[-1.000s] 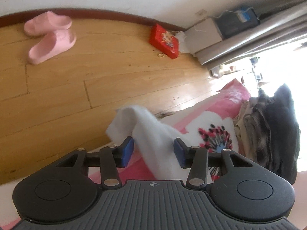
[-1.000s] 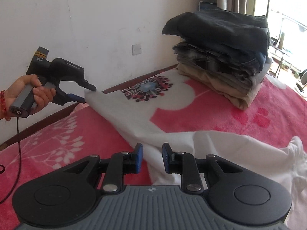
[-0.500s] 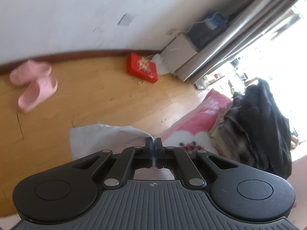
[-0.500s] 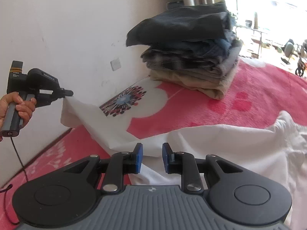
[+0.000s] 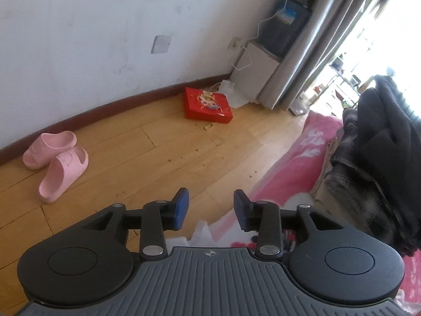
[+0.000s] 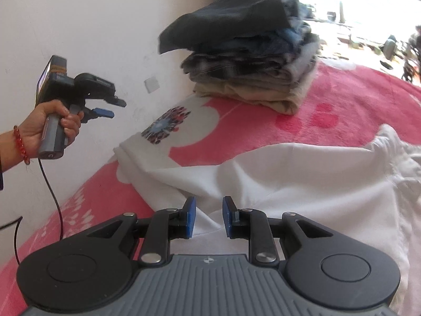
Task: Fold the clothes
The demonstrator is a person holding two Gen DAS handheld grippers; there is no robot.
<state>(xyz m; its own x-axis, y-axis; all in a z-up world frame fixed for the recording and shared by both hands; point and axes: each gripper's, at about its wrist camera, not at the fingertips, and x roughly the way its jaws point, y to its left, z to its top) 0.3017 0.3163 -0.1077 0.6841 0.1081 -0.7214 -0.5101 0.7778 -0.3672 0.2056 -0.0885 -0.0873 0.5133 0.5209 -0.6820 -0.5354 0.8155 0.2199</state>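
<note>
A white garment (image 6: 302, 181) lies spread and rumpled on the pink flowered bedcover (image 6: 355, 100). Its left corner (image 6: 131, 155) rests at the bed's edge. My right gripper (image 6: 209, 217) is open and hovers low over the garment's near edge, holding nothing. My left gripper (image 5: 210, 209) is open and empty; a scrap of the white garment (image 5: 201, 233) shows below its fingers. In the right wrist view the left gripper (image 6: 115, 108) is held up in the air above and to the left of the garment's corner.
A stack of folded dark, plaid and beige clothes (image 6: 250, 60) sits at the far side of the bed; it also shows in the left wrist view (image 5: 373, 163). On the wooden floor beside the bed are pink slippers (image 5: 56, 162) and a red box (image 5: 208, 105).
My left gripper closed on the garment's corner, lifted it, then opened and let it drop; it now sits higher, clear of the cloth. The right gripper stayed open over the near edge.
</note>
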